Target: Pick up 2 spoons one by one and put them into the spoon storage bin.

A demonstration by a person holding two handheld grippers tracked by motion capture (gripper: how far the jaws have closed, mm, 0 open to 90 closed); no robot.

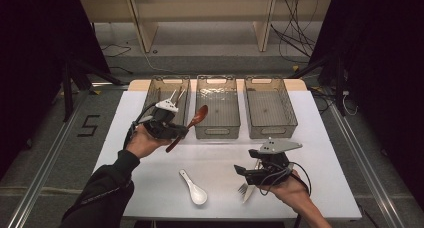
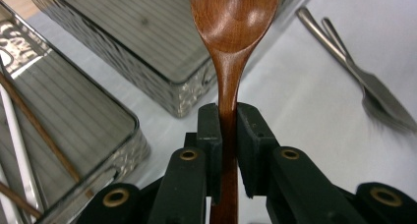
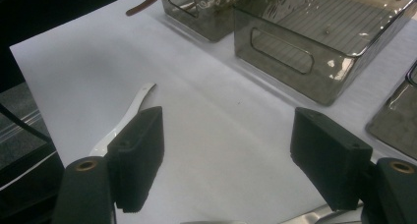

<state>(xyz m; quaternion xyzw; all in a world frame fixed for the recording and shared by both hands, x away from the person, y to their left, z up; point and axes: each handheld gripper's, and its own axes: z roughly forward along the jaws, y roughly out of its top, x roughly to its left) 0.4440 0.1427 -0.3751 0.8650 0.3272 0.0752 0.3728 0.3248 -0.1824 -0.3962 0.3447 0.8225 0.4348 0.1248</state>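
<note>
Here the wooden spoon (image 2: 232,47) is pinched by its handle between the two black jaws of the left gripper (image 2: 227,130), which press on it from both sides. In the high view the spoon (image 1: 194,122) is held clear of the tabletop (image 1: 320,138), slanting, with its bowl raised over the front left corner of the middle bin (image 1: 217,107) and its handle end pointing down toward the person. The left hand (image 1: 145,140) grips the tool from below, in front of the left bin (image 1: 167,95), which holds several thin sticks and white utensils.

The three translucent grey bins stand side by side along the far part of the white tabletop; the right bin (image 1: 270,107) lies just beside the middle one.

Nearer the person, a white ceramic spoon (image 1: 193,188) lies flat on the tabletop between the two hands. The right gripper (image 1: 243,172) hovers low at the near right with its jaws spread wide, nothing between them. Just beside it lie a metal fork (image 1: 243,189) and a knife (image 1: 248,193), touching or nearly so.
</note>
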